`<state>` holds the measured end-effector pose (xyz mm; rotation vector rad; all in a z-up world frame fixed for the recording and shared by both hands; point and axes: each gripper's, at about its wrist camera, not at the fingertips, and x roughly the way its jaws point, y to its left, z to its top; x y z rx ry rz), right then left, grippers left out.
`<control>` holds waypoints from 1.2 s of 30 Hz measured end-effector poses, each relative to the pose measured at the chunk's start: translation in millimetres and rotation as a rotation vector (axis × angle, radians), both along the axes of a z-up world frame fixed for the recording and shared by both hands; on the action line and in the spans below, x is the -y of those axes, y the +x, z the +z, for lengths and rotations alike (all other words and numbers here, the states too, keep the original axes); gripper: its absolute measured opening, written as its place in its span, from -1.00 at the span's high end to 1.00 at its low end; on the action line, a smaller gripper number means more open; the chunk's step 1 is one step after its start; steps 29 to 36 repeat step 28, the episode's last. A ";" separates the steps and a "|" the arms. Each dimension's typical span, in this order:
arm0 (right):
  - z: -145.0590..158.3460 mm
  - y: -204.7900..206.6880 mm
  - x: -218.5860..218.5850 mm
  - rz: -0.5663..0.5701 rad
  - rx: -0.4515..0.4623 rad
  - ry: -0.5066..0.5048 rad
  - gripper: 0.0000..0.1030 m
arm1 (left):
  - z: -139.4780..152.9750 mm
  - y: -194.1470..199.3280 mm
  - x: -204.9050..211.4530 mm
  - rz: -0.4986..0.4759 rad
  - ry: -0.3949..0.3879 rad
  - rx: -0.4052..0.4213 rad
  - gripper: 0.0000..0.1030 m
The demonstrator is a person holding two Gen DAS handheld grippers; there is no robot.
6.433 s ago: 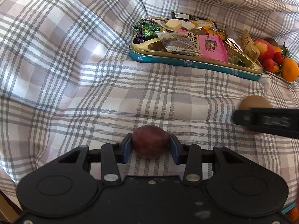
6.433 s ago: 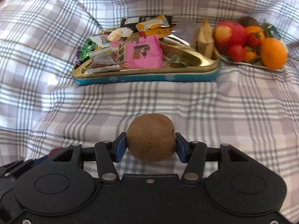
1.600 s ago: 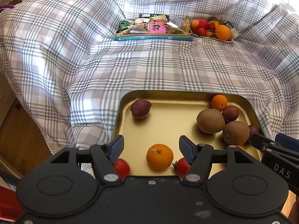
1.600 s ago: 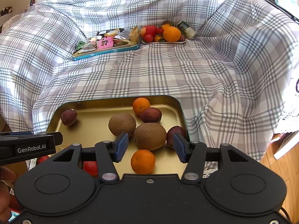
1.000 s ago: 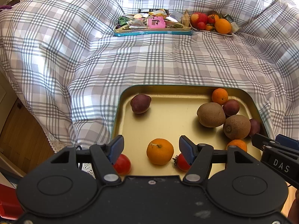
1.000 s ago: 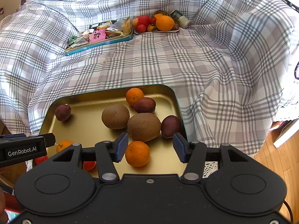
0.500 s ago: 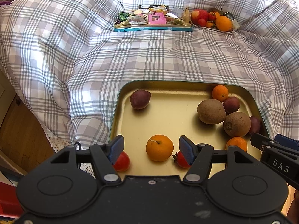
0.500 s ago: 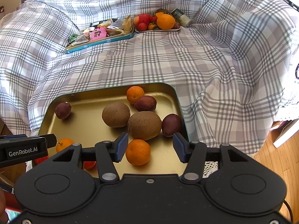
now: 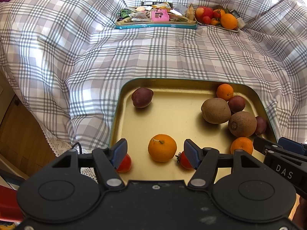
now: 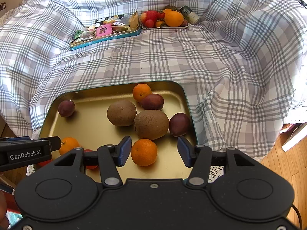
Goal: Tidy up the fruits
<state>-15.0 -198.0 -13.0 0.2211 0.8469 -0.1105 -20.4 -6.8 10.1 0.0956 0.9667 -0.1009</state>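
A gold tray (image 9: 172,122) (image 10: 92,124) lies on the near edge of the plaid bed. It holds two kiwis (image 9: 215,110) (image 10: 151,124), three oranges (image 9: 162,147) (image 10: 144,152), several dark purple fruits (image 9: 142,97) (image 10: 66,108) and small red tomatoes (image 9: 124,163). My left gripper (image 9: 155,151) is open and empty above the tray's near edge. My right gripper (image 10: 154,150) is open and empty above an orange.
At the far side of the bed stand a teal tin of snacks (image 9: 156,18) (image 10: 105,31) and a white plate of fruit (image 9: 216,18) (image 10: 165,19). Wooden floor (image 9: 17,134) (image 10: 287,161) shows beside the bed on both sides.
Earlier the left gripper held a purple fruit and the right a kiwi near the far tin; both fruits now lie in the tray. Both grippers are open. Lately only slight camera drift.
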 end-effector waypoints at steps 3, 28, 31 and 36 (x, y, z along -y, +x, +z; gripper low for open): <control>-1.0 0.4 -0.2 0.003 -0.005 0.006 -0.15 | -1.0 0.8 -0.8 0.001 -0.007 -0.007 -0.31; -12.7 4.7 -7.2 0.032 -0.056 0.017 -0.15 | -13.3 3.4 -1.2 -0.022 -0.031 -0.059 -0.31; -12.7 4.7 -7.2 0.032 -0.056 0.017 -0.15 | -13.3 3.4 -1.2 -0.022 -0.031 -0.059 -0.31; -12.7 4.7 -7.2 0.032 -0.056 0.017 -0.15 | -13.3 3.4 -1.2 -0.022 -0.031 -0.059 -0.31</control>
